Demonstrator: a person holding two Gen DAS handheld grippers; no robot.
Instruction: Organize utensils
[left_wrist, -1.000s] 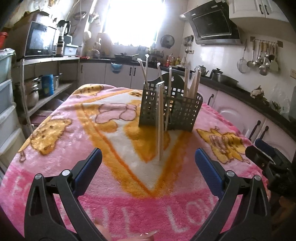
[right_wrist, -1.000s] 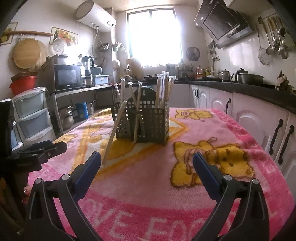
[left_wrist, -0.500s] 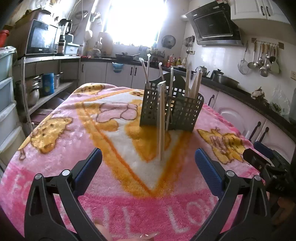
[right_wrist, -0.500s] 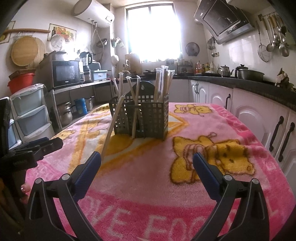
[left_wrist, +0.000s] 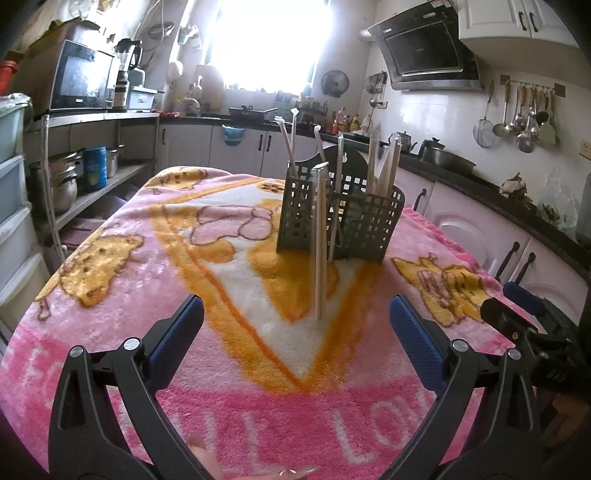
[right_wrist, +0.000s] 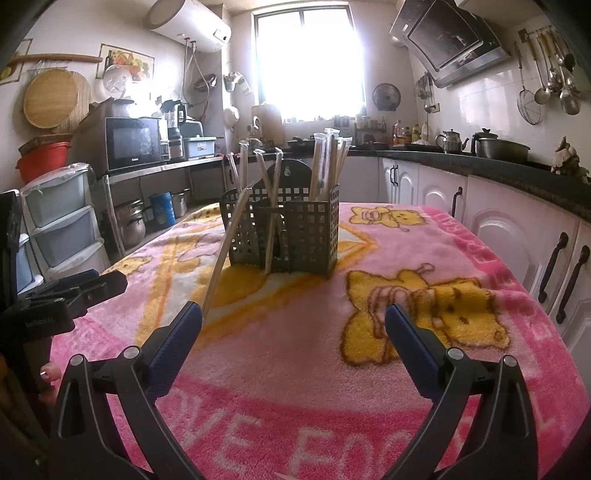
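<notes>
This is a kitchen with a bright window, and the table is covered by a fluffy pink blanket (left_wrist: 110, 314) with yellow bears on it. A dark plastic holder (left_wrist: 338, 221) full of little square holes stands straight ahead of both tools, well past their tips. It has a few boxes inside, and long thin sticks in clear wrappers stand up in them.

One wrapped stick (left_wrist: 319, 243) is not in the holder. It leans on the holder's front, with its bottom end on the blanket, a little ahead of the left gripper (left_wrist: 295, 328). From the right gripper (right_wrist: 293, 326) it slants up from near the left finger.

Both grippers are spread wide and hold nothing.

The stick looks very light, thin and stiff. Its wrapper may be slippery, so it could slide or tip. A good place to pinch looks to be near the middle, where it stands free of the holder.

The blanket has big white letters. In the left view they look like "LOV". In the right view they look like "VE FOO". The microwave (right_wrist: 133, 146) has a small name on it, too tiny to read.
</notes>
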